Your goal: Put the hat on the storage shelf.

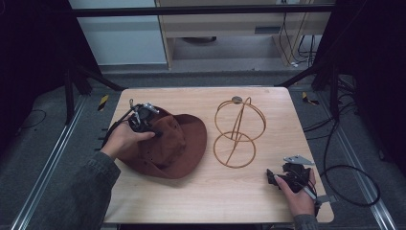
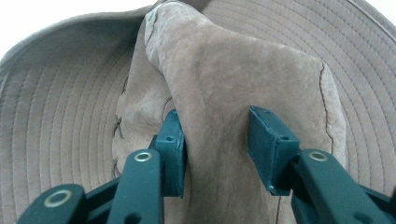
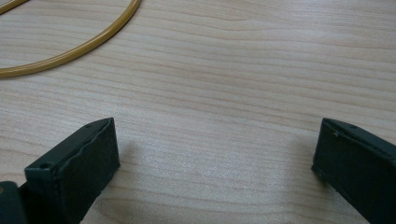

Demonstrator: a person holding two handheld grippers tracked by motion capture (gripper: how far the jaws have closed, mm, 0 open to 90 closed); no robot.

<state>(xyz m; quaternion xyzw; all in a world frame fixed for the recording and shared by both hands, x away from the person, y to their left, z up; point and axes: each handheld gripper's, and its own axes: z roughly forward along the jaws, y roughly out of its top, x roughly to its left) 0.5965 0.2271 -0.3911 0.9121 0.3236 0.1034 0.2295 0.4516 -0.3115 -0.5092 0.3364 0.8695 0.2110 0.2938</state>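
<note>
hat (image 1: 167, 148) left of wire stand (image 1: 238, 132), crown up for lifting | left gripper (image 2: 215, 140) pinching hat crown | right gripper (image 3: 212, 154) apart, idle on counter (image 1: 201, 201) right of stand

A light wooden desk (image 1: 191, 196) with rounded corners carries the things. A brown hat (image 1: 174, 143) lies on its left half, brim flat on the wood and crown up. Just to the right of the hat stands a gold wire stand (image 1: 238, 132): its round base ring rests on the desk and a second hoop rises upright from it. In the right gripper view, part of that ring (image 3: 70, 53) lies on the pale grain.
</note>
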